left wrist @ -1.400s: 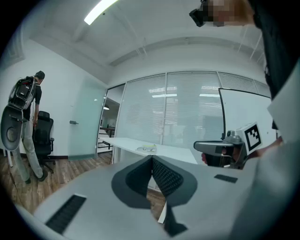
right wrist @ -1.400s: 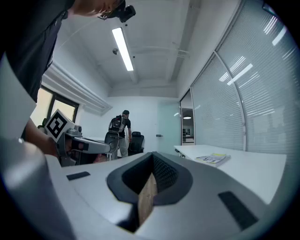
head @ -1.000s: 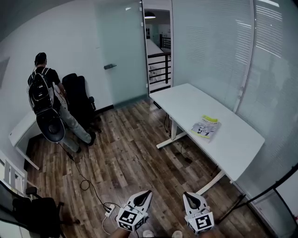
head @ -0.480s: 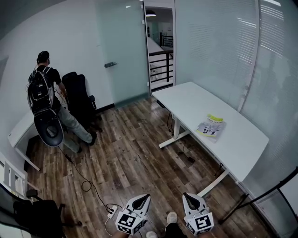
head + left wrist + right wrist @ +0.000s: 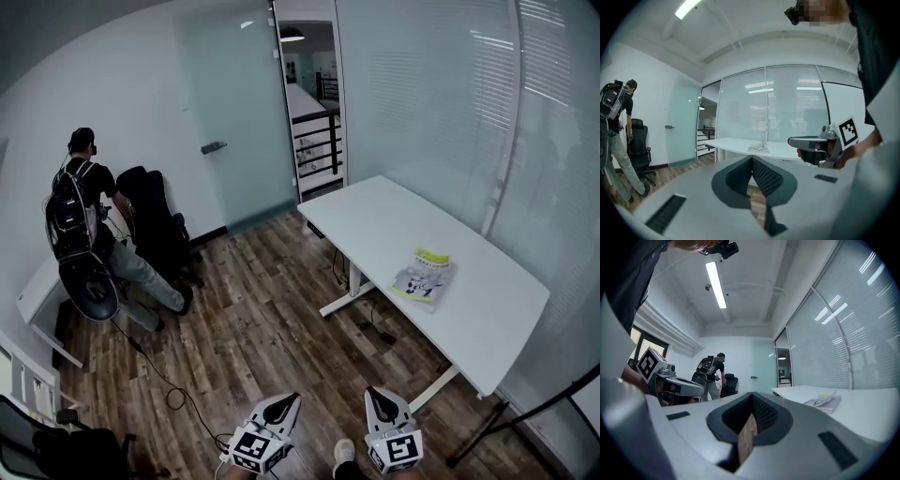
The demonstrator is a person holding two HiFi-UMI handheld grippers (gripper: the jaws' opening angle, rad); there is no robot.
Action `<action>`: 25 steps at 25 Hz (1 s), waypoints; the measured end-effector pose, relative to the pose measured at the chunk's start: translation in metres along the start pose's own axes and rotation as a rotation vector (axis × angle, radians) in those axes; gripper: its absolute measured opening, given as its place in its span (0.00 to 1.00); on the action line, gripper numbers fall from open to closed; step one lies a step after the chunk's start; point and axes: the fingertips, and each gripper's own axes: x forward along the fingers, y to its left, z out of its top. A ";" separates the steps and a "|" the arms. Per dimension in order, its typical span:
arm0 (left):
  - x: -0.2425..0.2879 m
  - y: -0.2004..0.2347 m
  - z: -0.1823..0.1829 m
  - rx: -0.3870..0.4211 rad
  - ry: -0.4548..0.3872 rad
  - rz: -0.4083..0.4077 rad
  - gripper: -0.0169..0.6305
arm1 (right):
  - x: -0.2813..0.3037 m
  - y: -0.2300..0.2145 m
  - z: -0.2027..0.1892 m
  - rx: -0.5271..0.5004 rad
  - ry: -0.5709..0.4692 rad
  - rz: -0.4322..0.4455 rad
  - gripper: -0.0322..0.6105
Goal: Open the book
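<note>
Lying flat on the white table (image 5: 375, 220), the book (image 5: 424, 277) is well apart from the left gripper (image 5: 284, 403) and right gripper (image 5: 379, 400), both with jaws pressed together on nothing, so reaching it unopened would likely shove it instead of lifting its cover.

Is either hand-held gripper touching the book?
No, the book lies on the table, far from the left hand-held gripper and right hand-held gripper.
</note>
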 end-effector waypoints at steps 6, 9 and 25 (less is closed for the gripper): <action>0.053 0.027 0.011 0.011 -0.003 0.024 0.05 | 0.046 -0.042 0.002 0.018 0.014 0.025 0.06; 0.074 0.033 0.008 0.011 0.018 0.022 0.05 | 0.059 -0.059 -0.001 0.025 0.027 0.028 0.05; 0.172 0.038 0.025 0.050 0.013 -0.016 0.05 | 0.116 -0.116 -0.004 -0.036 0.049 0.123 0.06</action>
